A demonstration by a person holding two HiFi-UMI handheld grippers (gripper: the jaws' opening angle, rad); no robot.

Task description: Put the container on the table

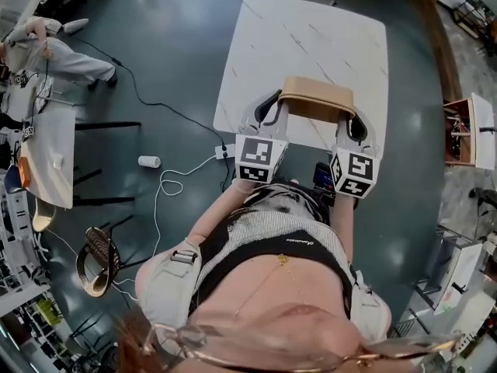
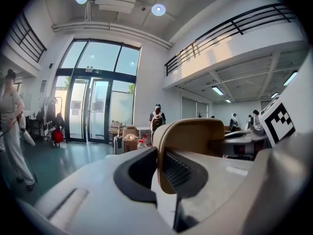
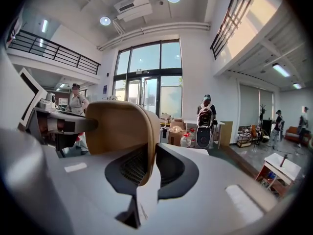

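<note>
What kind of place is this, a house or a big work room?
Probably a big workshop or lab hall, not a house. It has tall glass doors, an upstairs balcony with railings, and cardboard boxes stacked near the doors, with several people standing about.

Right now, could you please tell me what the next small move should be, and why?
Probably lower the container straight down onto the table. The left gripper and right gripper each clamp one of its end walls, and it sits over the table's near edge.
</note>
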